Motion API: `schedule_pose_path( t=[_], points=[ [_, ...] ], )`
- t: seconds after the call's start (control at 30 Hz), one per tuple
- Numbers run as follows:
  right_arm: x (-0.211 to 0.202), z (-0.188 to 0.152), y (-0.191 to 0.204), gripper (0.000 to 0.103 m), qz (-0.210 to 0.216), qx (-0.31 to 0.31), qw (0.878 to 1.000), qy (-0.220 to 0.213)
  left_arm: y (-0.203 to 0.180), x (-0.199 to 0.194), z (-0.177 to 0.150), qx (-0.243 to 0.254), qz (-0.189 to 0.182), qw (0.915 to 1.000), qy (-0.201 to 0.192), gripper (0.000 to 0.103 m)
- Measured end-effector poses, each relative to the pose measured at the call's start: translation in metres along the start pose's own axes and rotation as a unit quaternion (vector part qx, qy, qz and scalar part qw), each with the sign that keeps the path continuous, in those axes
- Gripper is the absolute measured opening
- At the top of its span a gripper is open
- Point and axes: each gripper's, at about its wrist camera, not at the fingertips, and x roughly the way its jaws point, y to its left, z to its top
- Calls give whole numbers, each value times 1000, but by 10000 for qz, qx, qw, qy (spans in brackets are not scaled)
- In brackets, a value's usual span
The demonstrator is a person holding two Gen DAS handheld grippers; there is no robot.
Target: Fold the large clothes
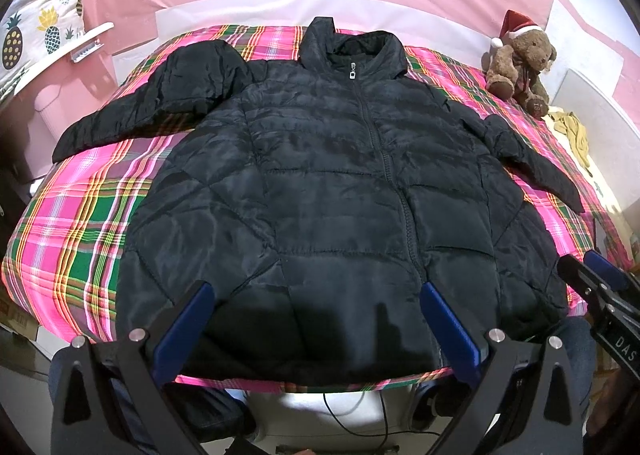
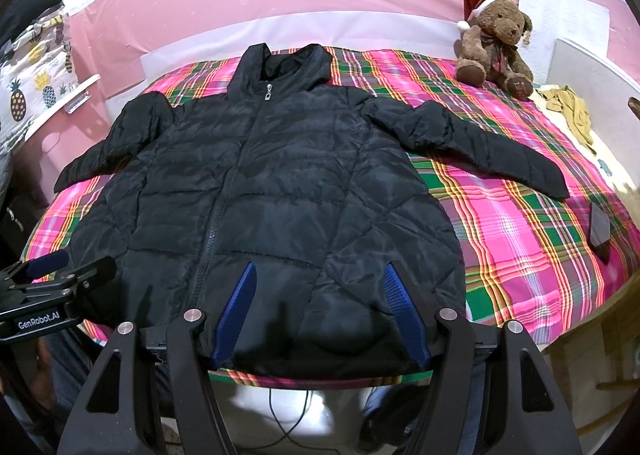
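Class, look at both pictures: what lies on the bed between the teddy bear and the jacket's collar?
Only bare plaid bedcover lies between the teddy bear and the jacket collar; nothing else sits there. The right wrist view shows this stretch most clearly.

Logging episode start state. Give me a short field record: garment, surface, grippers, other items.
garment: black jacket, flat, zipped, sleeves spread
surface: plaid sheet
left gripper: open, above the hem, holding nothing
right gripper: open, above the hem, holding nothing
other: teddy bear at far right corner; phone at right edge
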Motion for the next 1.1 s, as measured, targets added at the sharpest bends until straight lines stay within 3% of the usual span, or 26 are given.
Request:
schedule_pose_path(
  t=[1.1],
  points=[
    [13,1,10,66,20,-114,9999,115,9,15,2,-92,-8,9998,170,103]
  ],
)
